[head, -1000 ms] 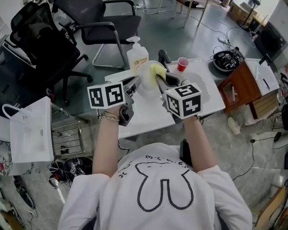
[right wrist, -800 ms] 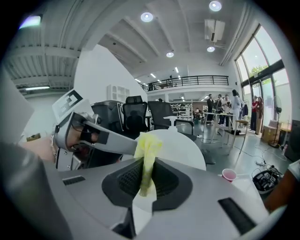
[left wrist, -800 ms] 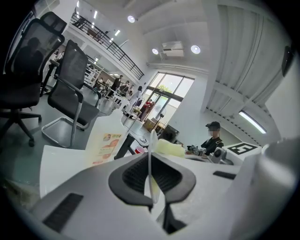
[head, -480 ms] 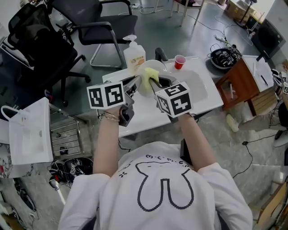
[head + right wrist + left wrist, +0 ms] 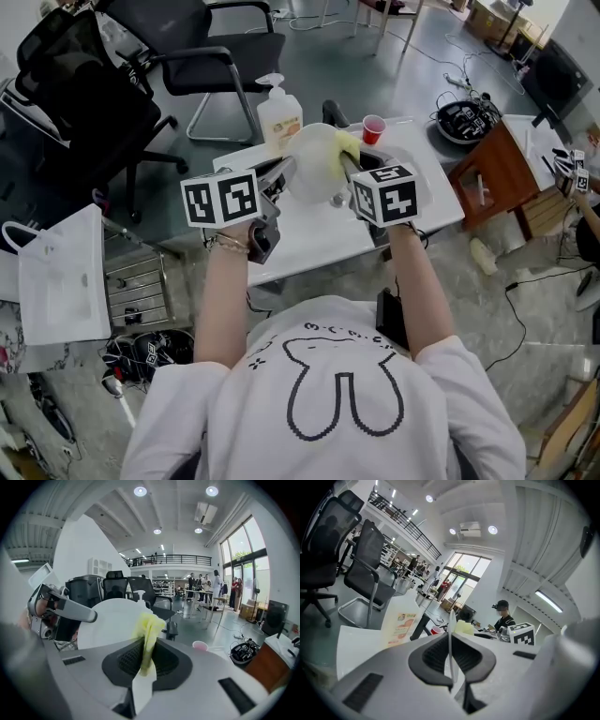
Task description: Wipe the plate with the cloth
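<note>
Nearest the person, the left gripper (image 5: 451, 641) has its fingers clamped together on the rim of the white plate (image 5: 312, 161), which shows edge-on as a thin line between the pads in the left gripper view. The plate is held up above the white table (image 5: 424, 202), standing nearly upright with its face towards the right gripper (image 5: 147, 649). That gripper's fingers are closed on the yellow cloth (image 5: 149, 629), which bunches up out of the pads, with a pale tail hanging below them. In the head view the cloth meets the plate's right rim. Just beyond the plate a pump soap bottle (image 5: 280, 112) stands on the table, with a red cup (image 5: 373, 129) near it to the right. Farther off, black office chairs (image 5: 208, 45) stand on the grey floor.
</note>
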Tool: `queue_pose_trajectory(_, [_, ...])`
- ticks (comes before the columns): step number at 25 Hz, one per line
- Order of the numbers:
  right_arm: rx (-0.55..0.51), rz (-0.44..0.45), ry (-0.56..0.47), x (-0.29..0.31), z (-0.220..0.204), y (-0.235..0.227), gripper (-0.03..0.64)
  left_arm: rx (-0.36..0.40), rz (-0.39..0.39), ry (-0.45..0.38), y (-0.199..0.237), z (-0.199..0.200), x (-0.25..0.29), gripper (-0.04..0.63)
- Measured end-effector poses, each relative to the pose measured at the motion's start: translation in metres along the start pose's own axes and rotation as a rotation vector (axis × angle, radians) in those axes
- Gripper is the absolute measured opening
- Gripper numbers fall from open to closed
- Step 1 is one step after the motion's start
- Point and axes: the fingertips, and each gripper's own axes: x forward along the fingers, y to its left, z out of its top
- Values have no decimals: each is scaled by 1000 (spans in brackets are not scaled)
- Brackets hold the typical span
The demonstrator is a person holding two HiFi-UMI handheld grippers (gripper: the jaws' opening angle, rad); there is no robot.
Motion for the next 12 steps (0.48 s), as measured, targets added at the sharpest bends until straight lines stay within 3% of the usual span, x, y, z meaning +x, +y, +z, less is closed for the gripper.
queue_pose_trajectory(5, [48,-55,3,-8,-5,-16,51,16,19,0,6,-2,-4,20])
queue_pose_trajectory(7, [72,-34,-18,-15,-1,-10,51,11,22,-6,8,-4,-6,18])
queue_pose_trajectory(9, [89,35,-46,-20,7,10,51,9,24,-16,10,-3,-7,18])
queue_pose_trajectory(12, [136,210,-63,-22,14,54,51,15,30,-32,11,0,-8,18])
